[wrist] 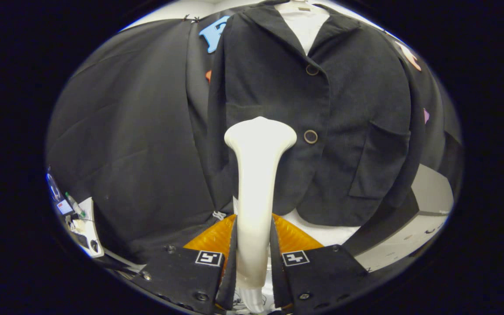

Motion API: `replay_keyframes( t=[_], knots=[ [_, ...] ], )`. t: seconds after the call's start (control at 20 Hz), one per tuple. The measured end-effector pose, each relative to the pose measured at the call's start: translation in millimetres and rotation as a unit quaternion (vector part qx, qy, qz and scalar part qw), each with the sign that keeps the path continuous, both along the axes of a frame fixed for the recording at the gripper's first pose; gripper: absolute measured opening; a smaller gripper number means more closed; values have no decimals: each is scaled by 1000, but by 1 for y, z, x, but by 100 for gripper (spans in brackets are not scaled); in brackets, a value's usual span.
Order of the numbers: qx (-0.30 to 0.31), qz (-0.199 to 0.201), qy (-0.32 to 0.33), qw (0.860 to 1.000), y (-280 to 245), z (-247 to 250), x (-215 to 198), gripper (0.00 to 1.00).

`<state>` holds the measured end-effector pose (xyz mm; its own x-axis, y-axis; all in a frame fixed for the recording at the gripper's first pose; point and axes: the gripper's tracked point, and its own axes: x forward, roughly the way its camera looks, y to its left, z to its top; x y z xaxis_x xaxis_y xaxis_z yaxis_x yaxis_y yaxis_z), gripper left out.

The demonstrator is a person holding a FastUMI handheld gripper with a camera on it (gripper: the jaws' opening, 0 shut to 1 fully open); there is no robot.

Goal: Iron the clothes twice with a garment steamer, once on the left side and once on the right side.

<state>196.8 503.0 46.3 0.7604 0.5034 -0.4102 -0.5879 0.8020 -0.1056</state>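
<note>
Hand-held gripper (254,245) clamped on white garment steamer (258,175), steamer head against dark jacket (344,109) front, beside lower button (310,136)

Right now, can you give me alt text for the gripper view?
The hand-held gripper is shut on a white garment steamer, its head against a dark jacket hanging just ahead, beside the lower button.

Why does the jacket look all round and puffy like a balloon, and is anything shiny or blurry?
In the gripper view, the fisheye lens bends the dark jacket outward; the white steamer, clamped between the gripper fingers, shows soft glare along its neck and head; the jacket's buttons stay sharp, while things near the rim look squashed.
</note>
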Motion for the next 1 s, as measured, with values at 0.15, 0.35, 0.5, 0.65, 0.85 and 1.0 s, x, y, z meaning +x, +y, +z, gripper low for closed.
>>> replay_keyframes(
  t=[0.15,0.35,0.5,0.65,0.85,1.0],
  knots=[
    [-5,-1,13,1000,-2,-8,-3,36],
    [-7,-6,24,1000,-7,-16,-8,37],
    [-3,-13,33,999,-18,-20,-13,36],
    [5,-24,35,999,-41,-22,-16,37],
    [27,-44,42,998,-80,-22,-24,37],
    [36,-66,41,996,-118,-23,-25,36]
  ],
)
